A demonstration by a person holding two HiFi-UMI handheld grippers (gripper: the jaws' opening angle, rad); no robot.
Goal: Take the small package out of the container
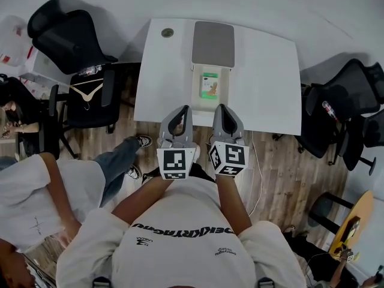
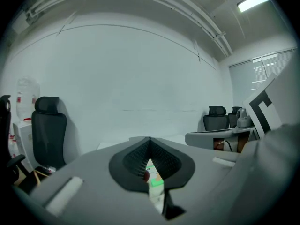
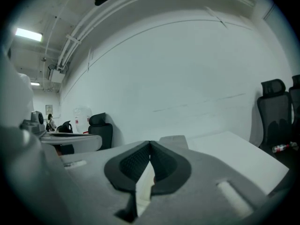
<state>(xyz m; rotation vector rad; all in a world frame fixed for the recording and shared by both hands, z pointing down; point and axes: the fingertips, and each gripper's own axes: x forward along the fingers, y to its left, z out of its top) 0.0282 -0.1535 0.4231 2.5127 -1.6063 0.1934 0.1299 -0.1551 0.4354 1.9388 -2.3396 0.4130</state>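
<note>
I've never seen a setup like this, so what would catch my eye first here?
The left gripper and right gripper, both shut, point side by side over the near edge of the white table. Just beyond them sits an open container, its grey lid flipped back, with a small green-and-white package inside.

White table [image 1: 264,71], black chairs [image 1: 72,41], wood floor [image 1: 282,179]

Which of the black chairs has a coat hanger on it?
The nearer chair left of the table: a pale hanger rests on it; the others show none.
</note>
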